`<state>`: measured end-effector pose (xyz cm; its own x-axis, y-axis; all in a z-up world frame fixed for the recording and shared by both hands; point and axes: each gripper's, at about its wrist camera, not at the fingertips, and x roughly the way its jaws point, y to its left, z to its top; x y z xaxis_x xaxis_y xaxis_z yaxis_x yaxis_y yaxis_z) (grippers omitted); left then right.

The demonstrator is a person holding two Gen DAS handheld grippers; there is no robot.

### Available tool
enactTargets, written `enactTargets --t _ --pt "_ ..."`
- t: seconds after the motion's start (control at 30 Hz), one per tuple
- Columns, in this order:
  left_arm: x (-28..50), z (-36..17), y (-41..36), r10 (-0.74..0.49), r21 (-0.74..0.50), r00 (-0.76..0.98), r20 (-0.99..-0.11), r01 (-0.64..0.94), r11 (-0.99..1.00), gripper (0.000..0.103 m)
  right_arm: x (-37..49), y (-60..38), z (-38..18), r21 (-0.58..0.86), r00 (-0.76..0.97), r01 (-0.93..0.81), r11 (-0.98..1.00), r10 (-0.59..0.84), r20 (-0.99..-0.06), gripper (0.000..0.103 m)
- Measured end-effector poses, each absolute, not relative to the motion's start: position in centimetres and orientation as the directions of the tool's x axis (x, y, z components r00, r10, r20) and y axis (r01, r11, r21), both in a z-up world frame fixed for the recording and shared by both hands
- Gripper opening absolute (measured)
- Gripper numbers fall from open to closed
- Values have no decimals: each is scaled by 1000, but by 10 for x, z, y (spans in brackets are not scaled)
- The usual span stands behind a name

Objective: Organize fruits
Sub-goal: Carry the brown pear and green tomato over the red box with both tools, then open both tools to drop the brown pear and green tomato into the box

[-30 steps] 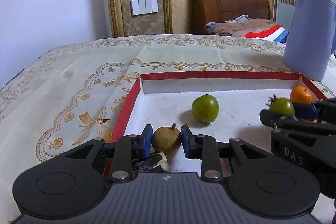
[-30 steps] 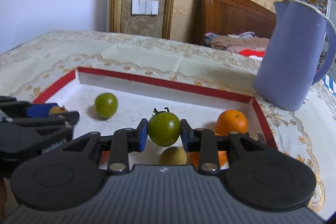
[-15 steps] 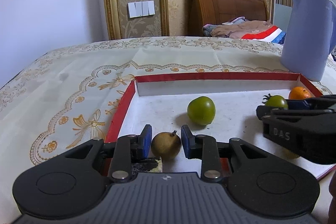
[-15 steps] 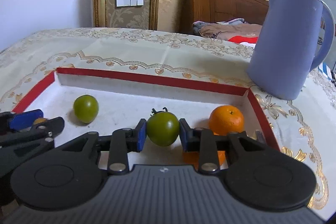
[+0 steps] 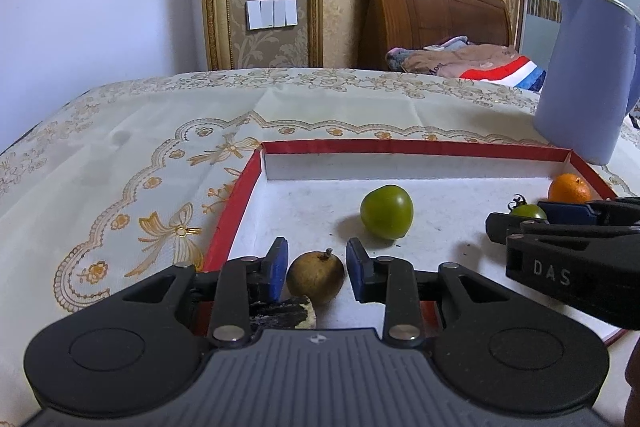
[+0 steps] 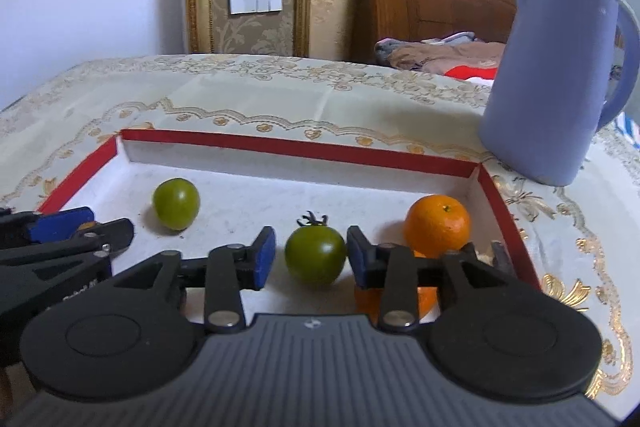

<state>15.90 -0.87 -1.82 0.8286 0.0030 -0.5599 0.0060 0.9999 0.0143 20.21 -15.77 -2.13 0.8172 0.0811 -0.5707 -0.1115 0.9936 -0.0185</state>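
A red-rimmed white tray holds the fruits. My left gripper is open; a small brown fruit sits on the tray floor between its blue pads with a gap each side. My right gripper is open; a dark green tomato with a stem rests on the tray between its pads, also seen in the left wrist view. A light green fruit lies mid-tray. An orange sits at the right corner.
A blue jug stands on the embroidered tablecloth just past the tray's right corner. A second orange piece lies under my right gripper's finger. A dark scrap with peel lies under my left gripper. A wooden headboard is behind.
Both grippers have opened and lowered. The brown fruit and the green tomato, held a second ago, now rest on the tray floor between the pads.
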Motion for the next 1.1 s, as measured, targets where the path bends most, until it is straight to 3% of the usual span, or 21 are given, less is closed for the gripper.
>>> enactTargets --t 0.03,0.07,0.1,0.27,0.37,0.53,0.57,0.63,0.83,1.1 --pt "159 -19 -9 -1 13 827 -563 9 1000 41 200 -157 -21 -21 819 -110 994 78 -569 38" --pt "158 -19 -8 -5 6 824 -566 11 1000 54 199 -157 -21 -23 817 -115 993 82 -570 38" --pt "158 -19 -8 -9 0 823 -568 11 1000 61 199 -155 -22 -33 818 -118 993 78 -570 38" --pt "156 -17 -6 -6 -4 833 -553 5 1000 61 197 -158 -21 -24 824 -96 995 66 -562 38" --pt "156 -17 -4 -12 -23 827 -562 -1 1000 61 196 -159 -23 -32 824 -79 996 47 -565 50" --pt "150 -15 -3 -9 -17 839 -545 -1 1000 62 190 -164 -24 -24 823 -64 998 39 -566 60" --pt "149 -15 -4 -7 -13 843 -538 0 1000 66 189 -165 -24 -23 824 -59 998 36 -565 61" --pt "146 -13 -4 -1 -10 852 -524 -5 1000 73 187 -166 -24 -8 825 -60 998 45 -564 61" --pt "144 -13 -3 2 -6 855 -519 -6 1000 73 181 -167 -25 -2 831 -56 998 45 -555 62" --pt "140 -13 -3 1 -2 863 -505 -3 1000 73 174 -168 -26 10 836 -69 998 63 -545 70"
